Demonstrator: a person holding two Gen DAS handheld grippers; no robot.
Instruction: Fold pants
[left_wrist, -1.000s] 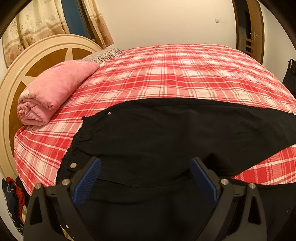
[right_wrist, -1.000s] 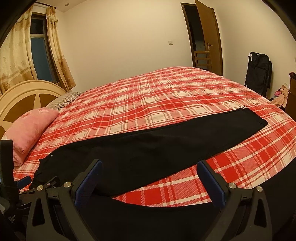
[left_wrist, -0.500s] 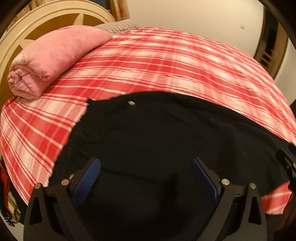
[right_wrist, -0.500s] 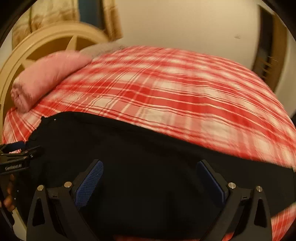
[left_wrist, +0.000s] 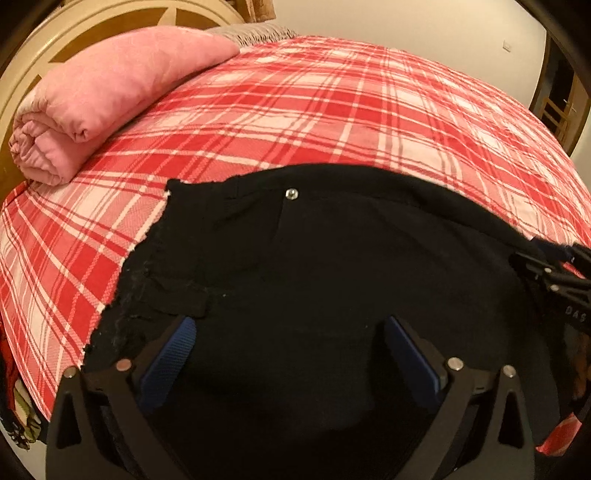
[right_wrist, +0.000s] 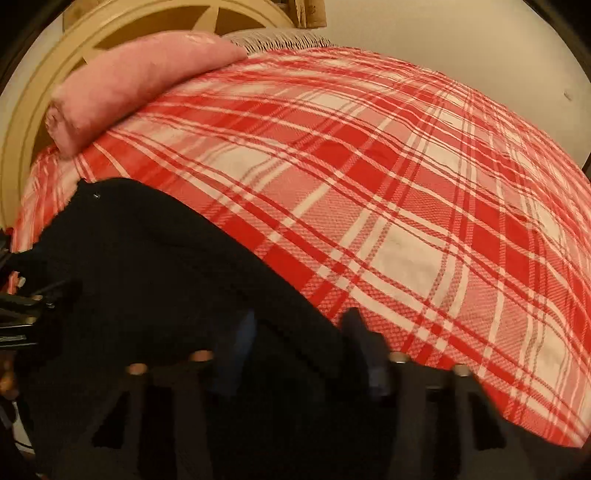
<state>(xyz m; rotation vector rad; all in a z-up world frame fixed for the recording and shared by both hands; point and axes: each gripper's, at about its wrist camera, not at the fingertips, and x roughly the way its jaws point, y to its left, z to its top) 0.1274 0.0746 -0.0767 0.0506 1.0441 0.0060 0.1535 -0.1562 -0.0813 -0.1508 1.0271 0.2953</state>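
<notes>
Black pants (left_wrist: 332, 266) lie on the red plaid bed (left_wrist: 332, 110), waistband with a silver button at the left. My left gripper (left_wrist: 288, 362) is open, low over the pants' upper part, its blue pads on either side of the cloth. My right gripper (right_wrist: 299, 354) also shows at the right edge of the left wrist view (left_wrist: 554, 280). It hovers at the pants' far edge (right_wrist: 166, 277). Its jaws are narrower than before, with black cloth between the blurred pads (right_wrist: 369, 354).
A rolled pink blanket (left_wrist: 110, 96) lies against the cream headboard (left_wrist: 74, 29) at the far left. A grey fringed pillow (left_wrist: 255, 31) is behind it. A doorway and chair (left_wrist: 557, 114) are at the far right. Plaid bedding (right_wrist: 406, 184) stretches beyond the pants.
Both grippers have dropped closer to the pants and swung left toward the waistband. The right gripper's jaws have narrowed around the pants' edge. The left gripper stays open.
</notes>
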